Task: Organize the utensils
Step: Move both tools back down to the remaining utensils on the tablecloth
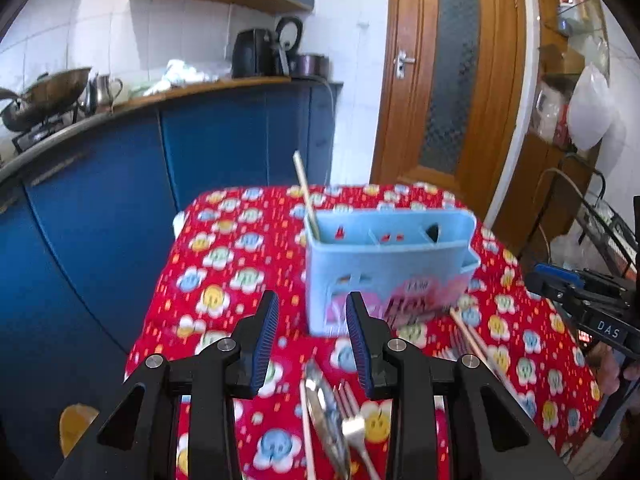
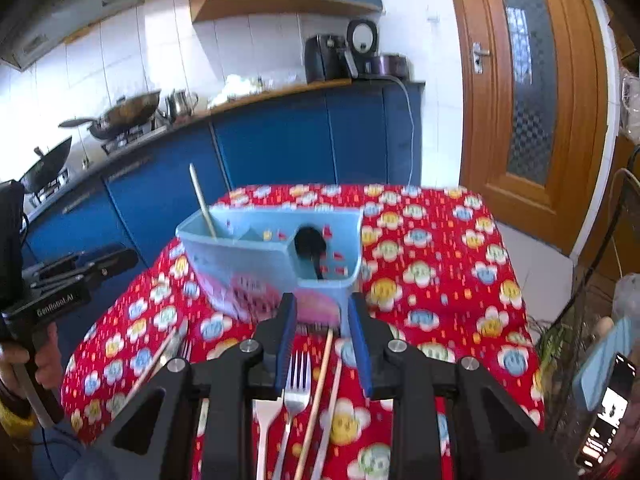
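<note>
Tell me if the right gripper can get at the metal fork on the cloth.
Probably yes: the right gripper is open and empty, and the metal fork lies uncovered just beneath it, with chopsticks close alongside.

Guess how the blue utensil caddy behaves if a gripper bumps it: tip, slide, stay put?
The blue caddy looks like thin plastic and holds only one chopstick and a dark utensil, so it is probably light. It would likely slide or rock on the red cloth. Tall for its base, a push near the rim may tip it.

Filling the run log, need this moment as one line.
left gripper: open, empty | right gripper: open, empty | blue caddy: one chopstick in it | fork: on tablecloth
</note>
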The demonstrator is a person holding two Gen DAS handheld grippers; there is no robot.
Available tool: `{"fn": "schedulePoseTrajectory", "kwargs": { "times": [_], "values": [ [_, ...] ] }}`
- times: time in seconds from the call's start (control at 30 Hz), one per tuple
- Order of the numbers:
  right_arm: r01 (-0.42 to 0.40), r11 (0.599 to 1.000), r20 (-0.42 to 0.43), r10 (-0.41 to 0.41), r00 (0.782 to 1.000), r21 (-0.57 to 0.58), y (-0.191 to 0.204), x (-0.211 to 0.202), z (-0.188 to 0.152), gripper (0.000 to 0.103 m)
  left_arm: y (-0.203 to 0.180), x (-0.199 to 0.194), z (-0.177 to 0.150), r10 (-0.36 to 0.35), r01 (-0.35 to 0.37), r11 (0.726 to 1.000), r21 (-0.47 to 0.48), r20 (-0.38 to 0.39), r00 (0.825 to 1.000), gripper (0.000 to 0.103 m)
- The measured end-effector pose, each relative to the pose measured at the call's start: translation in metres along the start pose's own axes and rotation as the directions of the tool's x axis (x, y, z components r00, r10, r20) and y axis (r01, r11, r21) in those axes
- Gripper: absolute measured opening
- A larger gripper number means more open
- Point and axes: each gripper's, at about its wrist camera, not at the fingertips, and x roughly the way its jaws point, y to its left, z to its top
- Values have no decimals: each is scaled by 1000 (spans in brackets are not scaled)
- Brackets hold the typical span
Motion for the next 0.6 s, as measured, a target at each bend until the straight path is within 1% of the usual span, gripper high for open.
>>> {"fn": "schedulePoseTrajectory", "kwargs": {
  "times": [0.1,0.2,0.3,0.4,0.6],
  "values": [
    [-2,1000,-76,1,997,-15,3,1,-8,29,5,1,-6,2,-2,1000,-5,-58,998,36],
    [-4,1000,-145,2,989,-16,4,5,-15,29,9,6,-14,1,-3,1000,-12,-133,991,36],
    [-5,1000,-216,1,976,-16,3,11,-22,29,11,10,-22,-2,0,1000,-7,-198,980,36],
    [-6,1000,-264,2,965,-16,1,16,-29,29,11,13,-30,-4,6,1000,8,-256,967,36],
    [8,1000,-363,-1,932,20,-6,31,-39,29,8,21,-42,-11,23,999,32,-341,940,36]
  ]
}}
